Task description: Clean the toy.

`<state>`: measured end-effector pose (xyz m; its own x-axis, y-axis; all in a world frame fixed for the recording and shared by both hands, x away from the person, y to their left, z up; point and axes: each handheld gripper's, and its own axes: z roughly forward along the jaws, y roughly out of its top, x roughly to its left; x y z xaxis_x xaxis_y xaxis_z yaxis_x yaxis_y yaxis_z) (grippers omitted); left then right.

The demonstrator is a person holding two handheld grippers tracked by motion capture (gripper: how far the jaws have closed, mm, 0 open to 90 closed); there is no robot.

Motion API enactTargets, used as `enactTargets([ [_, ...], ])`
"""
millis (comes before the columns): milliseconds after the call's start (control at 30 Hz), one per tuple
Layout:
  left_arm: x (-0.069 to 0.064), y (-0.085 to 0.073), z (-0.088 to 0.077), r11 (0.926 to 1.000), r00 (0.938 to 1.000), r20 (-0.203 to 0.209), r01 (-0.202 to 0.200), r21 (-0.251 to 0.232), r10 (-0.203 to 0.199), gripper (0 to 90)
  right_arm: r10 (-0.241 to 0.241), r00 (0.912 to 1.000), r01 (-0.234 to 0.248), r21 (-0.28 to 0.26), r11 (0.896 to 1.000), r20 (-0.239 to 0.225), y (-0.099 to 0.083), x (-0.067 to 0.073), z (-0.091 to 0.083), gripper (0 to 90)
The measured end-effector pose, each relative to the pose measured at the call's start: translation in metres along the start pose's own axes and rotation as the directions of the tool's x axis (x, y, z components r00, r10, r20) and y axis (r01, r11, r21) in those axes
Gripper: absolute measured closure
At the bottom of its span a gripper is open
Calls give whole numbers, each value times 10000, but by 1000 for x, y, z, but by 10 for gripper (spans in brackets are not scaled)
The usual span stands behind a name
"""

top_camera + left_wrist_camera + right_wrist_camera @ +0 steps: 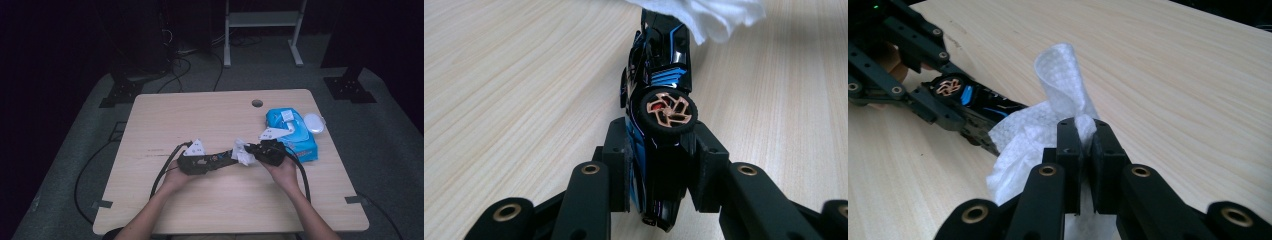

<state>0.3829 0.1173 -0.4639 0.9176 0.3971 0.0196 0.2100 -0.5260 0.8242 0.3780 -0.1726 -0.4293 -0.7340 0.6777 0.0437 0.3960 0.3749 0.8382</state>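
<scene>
Now the left gripper [659, 165] is clamped on a black and blue toy car [658, 100], its jaws pressing the car's sides by a copper-spoked wheel [668, 110]; the car lies on its side, nose pointing away along the table [200, 115]. Right beside it, the right gripper [1086, 131] pinches a white wipe [1048, 120] between closed jaws, and the wipe lies against the car's far end. Both meet near the table's middle. Farther right lies a blue wipe pack [295, 131], apart from the grippers.
</scene>
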Motion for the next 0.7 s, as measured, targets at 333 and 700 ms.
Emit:
enactTargets([
  [333,1,15,9,9987,9987,-213,474,201,-470,396,-204,9998,204,49,9998,7,1,6,3,838],
  [700,2,23,15,9969,9997,72,-221,751,216,588,168,9995,-175,-229,9996,-279,-3,-1,4,837],
])
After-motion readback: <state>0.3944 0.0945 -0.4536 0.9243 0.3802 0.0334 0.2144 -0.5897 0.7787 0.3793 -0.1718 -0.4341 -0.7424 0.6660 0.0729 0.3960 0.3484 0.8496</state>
